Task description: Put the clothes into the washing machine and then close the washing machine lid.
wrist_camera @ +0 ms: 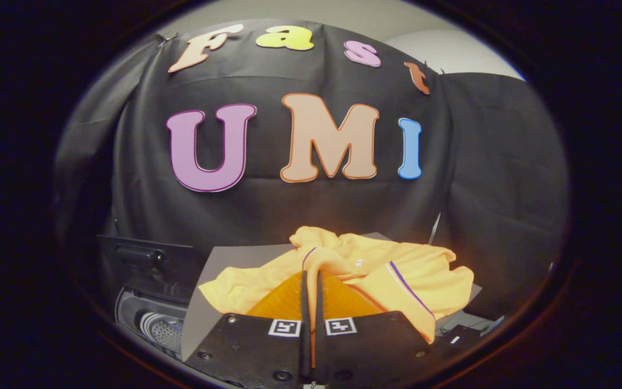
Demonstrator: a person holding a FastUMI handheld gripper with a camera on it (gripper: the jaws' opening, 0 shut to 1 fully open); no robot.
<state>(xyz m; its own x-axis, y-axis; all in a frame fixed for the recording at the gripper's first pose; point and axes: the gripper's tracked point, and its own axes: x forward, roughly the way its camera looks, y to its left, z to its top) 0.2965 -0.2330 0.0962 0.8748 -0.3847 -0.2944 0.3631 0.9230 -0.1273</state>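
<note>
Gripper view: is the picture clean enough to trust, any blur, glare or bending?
Gripper view: strong fisheye bending toward the rim; the orange garment is brightly lit and sharp; the washing machine sits in dim shadow; the claw, shut on the garment's fold, looks slightly soft up close; no glare.

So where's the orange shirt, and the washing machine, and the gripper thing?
Orange shirt [397,265]: gripper view, on the spread cloth beyond the fingers.
Washing machine [151,319]: gripper view, on its open drum beside the shirt.
Hand-held gripper [311,286]: gripper view, midway between its fingertips, closed on a shirt fold.
</note>
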